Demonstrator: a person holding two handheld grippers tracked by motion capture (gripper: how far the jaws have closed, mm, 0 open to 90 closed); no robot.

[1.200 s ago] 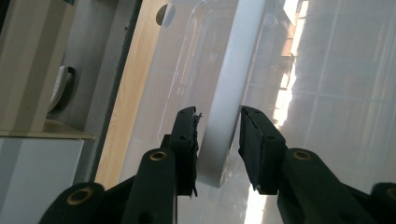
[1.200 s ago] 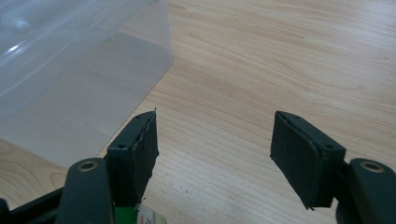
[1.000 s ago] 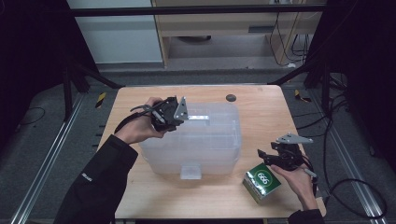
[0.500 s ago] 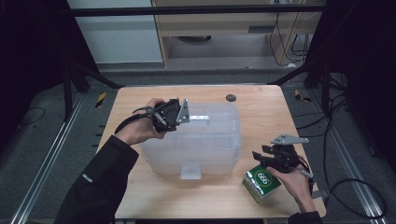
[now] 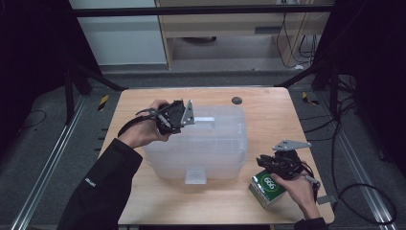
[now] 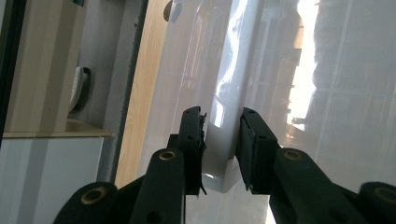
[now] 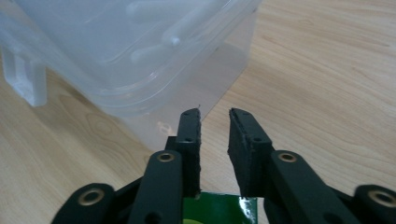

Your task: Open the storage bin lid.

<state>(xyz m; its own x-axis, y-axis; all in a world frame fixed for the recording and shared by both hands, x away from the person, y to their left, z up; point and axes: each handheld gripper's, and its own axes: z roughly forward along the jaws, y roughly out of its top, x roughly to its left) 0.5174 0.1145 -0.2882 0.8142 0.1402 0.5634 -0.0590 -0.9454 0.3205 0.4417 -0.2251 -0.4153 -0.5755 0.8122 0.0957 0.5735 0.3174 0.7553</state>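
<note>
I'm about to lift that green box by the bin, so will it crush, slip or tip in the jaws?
The green box looks like thin cardboard, so probably light and crushable. Its glossy face may slip. Flat sides suggest it won't roll. The right gripper, jaws just closing, hangs above it with nothing between the pads.

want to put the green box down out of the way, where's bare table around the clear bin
Bare wood lies along the far edge behind the clear bin, apart from the small dark disc, and along the near edge between the bin's front latch and the sleeve. The near right corner is crowded by the right gripper and green box.
</note>
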